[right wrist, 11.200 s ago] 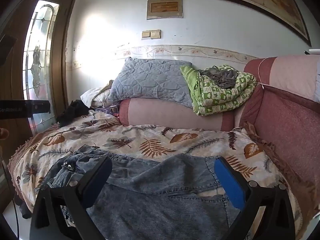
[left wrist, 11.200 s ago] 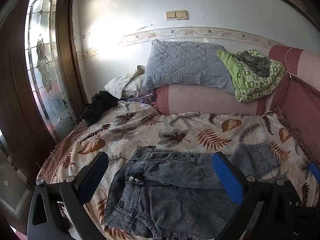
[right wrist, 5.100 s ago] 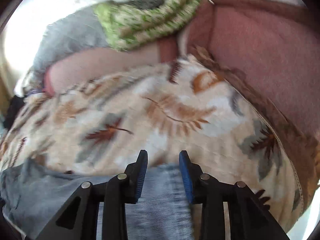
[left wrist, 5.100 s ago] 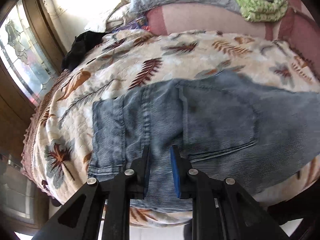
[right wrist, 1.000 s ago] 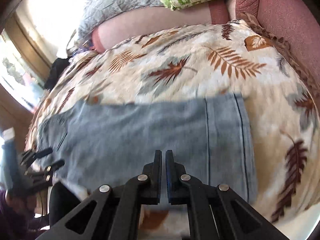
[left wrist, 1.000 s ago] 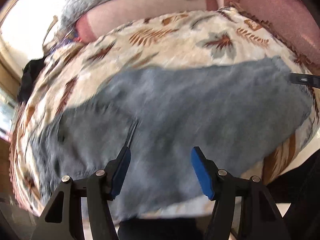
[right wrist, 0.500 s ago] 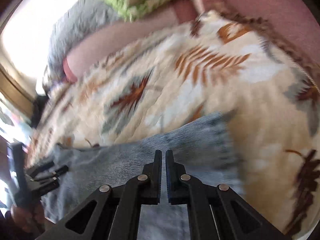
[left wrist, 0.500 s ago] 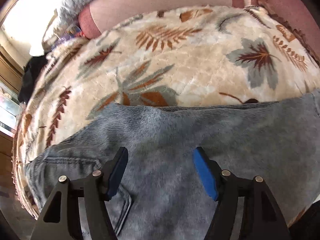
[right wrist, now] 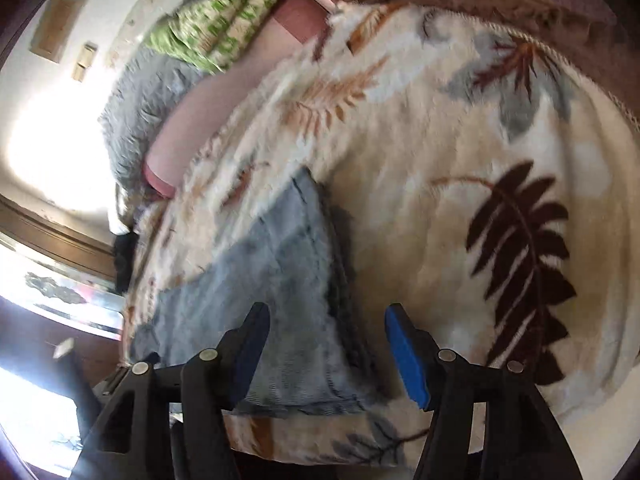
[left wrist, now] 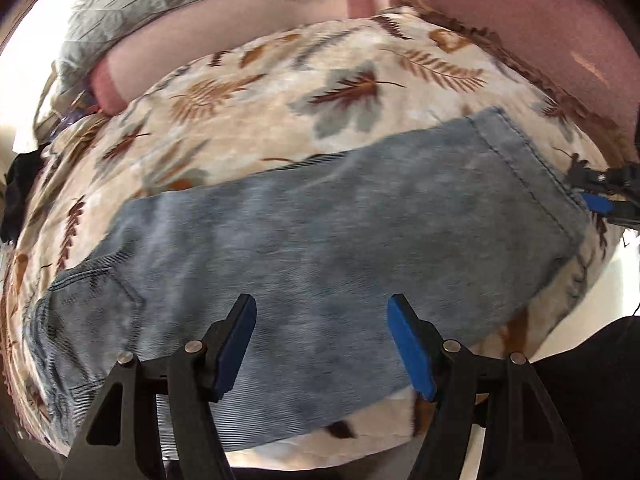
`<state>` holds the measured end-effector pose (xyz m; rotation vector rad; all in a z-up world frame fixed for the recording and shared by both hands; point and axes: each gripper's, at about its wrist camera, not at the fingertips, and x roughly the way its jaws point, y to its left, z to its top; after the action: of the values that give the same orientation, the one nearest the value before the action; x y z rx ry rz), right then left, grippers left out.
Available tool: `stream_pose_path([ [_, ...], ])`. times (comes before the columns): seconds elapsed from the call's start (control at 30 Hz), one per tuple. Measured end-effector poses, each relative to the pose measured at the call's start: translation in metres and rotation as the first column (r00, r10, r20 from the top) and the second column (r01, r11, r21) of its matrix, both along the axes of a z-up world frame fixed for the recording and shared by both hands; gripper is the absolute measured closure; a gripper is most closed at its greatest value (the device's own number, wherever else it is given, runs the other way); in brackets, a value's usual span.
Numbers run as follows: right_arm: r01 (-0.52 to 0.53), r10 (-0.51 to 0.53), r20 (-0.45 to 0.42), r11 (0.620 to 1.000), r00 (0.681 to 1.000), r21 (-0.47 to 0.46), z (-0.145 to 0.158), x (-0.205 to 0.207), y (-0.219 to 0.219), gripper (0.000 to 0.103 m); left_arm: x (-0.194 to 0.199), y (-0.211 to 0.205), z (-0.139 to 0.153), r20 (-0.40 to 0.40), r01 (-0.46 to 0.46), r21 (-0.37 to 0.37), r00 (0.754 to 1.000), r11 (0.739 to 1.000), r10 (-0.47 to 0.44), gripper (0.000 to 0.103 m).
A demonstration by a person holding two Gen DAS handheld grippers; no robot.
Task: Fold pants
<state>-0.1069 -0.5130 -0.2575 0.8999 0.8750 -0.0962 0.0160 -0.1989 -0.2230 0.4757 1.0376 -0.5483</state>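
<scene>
The blue denim pants (left wrist: 320, 236) lie folded lengthwise across the leaf-print blanket (left wrist: 280, 80), waist and back pocket at the left, leg hem at the right. My left gripper (left wrist: 322, 344) is open and empty above the pants' near edge. My right gripper (right wrist: 326, 348) is open and empty over the hem end of the pants (right wrist: 288, 292). The right gripper also shows in the left wrist view (left wrist: 608, 196), at the hem's right.
A grey quilted pillow (left wrist: 132, 8) and a green patterned blanket (right wrist: 224, 20) rest on the pink sofa back (left wrist: 520, 12). A dark garment (left wrist: 16, 196) lies at the far left. A window (right wrist: 44, 292) is at the left.
My right gripper has opened and let go of the pants' hem end, which now lies flat. My left gripper stays open and has pulled back, showing the whole length of the pants.
</scene>
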Motion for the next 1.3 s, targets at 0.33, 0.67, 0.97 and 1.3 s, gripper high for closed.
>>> stream_pose_path([
  [0.33, -0.125, 0.123, 0.024, 0.988, 0.992, 0.089, -0.015, 0.029, 0.005, 0.039, 0.003, -0.033, -0.029, -0.067, 0.012, 0.020, 0.998, 1.000, -0.010, 0.033],
  [0.67, -0.172, 0.169, 0.055, 0.983, 0.984, 0.059, -0.012, 0.039, 0.016, 0.090, 0.000, -0.026, -0.028, -0.084, 0.008, 0.001, 0.996, 1.000, -0.008, 0.033],
  [0.97, -0.154, 0.150, 0.260, 0.988, 0.954, -0.004, 0.050, 0.029, 0.048, 0.090, 0.008, 0.055, 0.009, -0.013, -0.105, -0.012, 0.994, 0.994, 0.105, 0.033],
  [1.3, -0.350, 0.382, 0.234, 0.922, 0.894, -0.166, 0.128, 0.091, 0.155, 0.090, 0.029, 0.158, 0.050, 0.023, -0.282, -0.135, 0.958, 0.950, 0.287, 0.033],
])
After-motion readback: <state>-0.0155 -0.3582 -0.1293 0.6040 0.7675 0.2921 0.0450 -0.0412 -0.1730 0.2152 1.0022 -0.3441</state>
